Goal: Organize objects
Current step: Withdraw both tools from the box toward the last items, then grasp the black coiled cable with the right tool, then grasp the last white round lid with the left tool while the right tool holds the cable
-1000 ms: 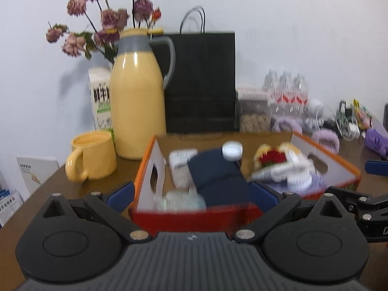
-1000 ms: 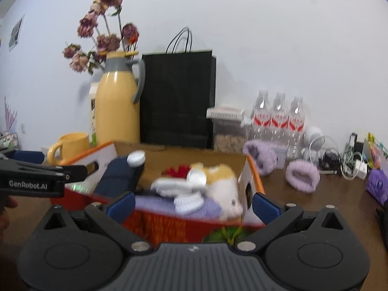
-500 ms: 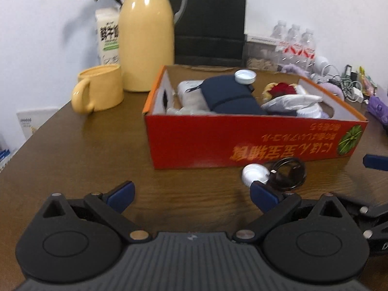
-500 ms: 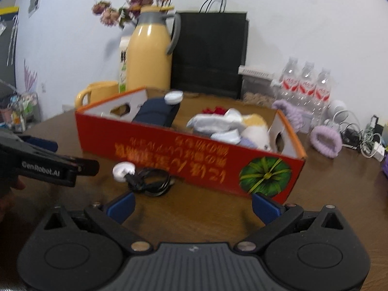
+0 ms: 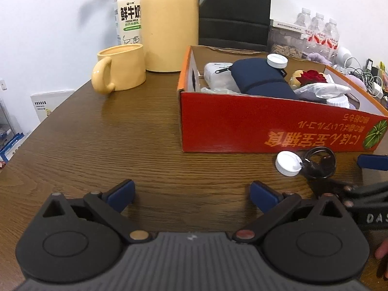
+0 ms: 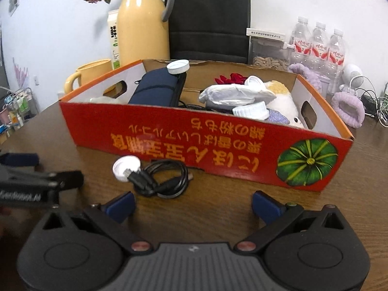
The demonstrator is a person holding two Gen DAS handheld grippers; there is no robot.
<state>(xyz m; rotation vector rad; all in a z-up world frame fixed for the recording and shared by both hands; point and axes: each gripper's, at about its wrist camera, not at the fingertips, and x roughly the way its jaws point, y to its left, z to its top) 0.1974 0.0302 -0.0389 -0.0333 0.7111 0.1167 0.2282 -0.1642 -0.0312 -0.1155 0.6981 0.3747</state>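
A red cardboard box [image 6: 169, 133] [image 5: 266, 121] stands on the brown table, filled with a navy pouch [image 6: 155, 89] [image 5: 262, 77], white caps, a white plastic bag [image 6: 232, 94], a plush toy and a red flower. In front of the box lie a white lid [image 6: 126, 167] [image 5: 288, 162] and a coiled black cable [image 6: 165, 181] [image 5: 320, 162], touching each other. My right gripper [image 6: 194, 203] is open, low over the table, with the cable just ahead of its left finger. My left gripper [image 5: 192, 195] is open over bare wood, left of the lid.
A yellow mug [image 5: 118, 68], a tall yellow thermos [image 5: 169, 21], a milk carton [image 5: 128, 14] and a black paper bag [image 6: 211, 17] stand behind the box. Water bottles [image 6: 317, 46], purple headbands [image 6: 349, 109] and tangled chargers crowd the back right. The table's left edge [image 5: 31, 133] is near.
Both grippers have pulled back from above the box and dropped low toward the table; the lid and cable in front of the box have come into view and now lie close.
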